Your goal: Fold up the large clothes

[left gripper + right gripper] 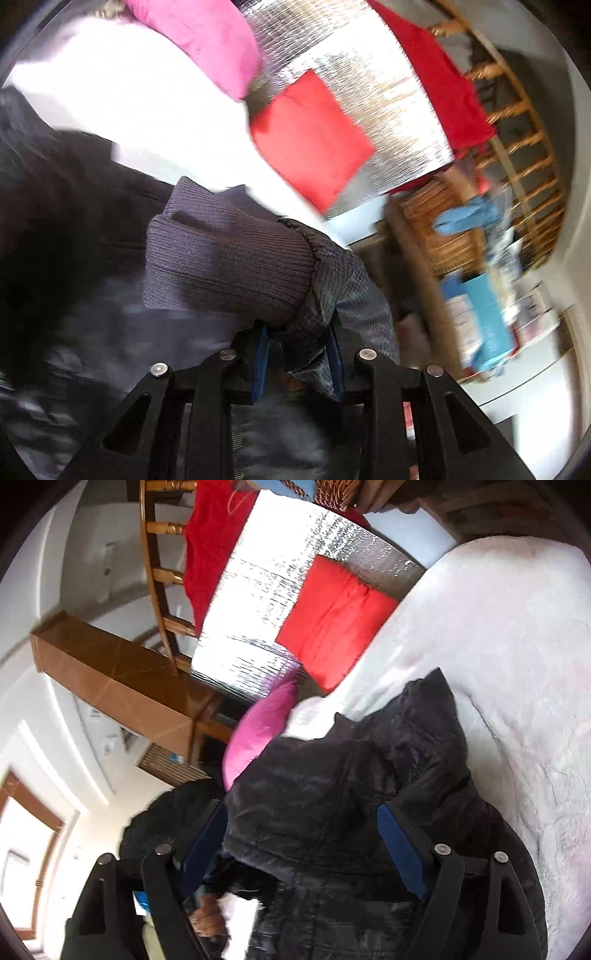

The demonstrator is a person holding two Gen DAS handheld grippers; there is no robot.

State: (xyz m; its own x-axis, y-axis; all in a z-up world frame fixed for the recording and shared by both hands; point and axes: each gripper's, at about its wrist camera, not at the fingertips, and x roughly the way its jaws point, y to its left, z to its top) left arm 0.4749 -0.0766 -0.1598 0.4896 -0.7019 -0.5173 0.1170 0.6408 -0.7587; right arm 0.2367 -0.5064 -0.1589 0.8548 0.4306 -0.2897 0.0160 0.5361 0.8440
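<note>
**Cushions, foil and wicker around the bed**

A pink cushion (207, 40) sits upper left in the left wrist view, a red cushion (310, 138) at centre, both against a silver foil sheet (373, 92). A red cloth (439, 85) hangs over wooden railing (517, 122) upper right. A wicker basket (439, 229) stands at right; a white bedcover (498, 635) fills the right wrist view's right side, a brown box (110, 675) left.

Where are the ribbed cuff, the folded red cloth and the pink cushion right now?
ribbed cuff (229, 258), left wrist view, middle of the knit band.
folded red cloth (332, 620), right wrist view, centre of its top face.
pink cushion (207, 40), left wrist view, middle of its side.
</note>
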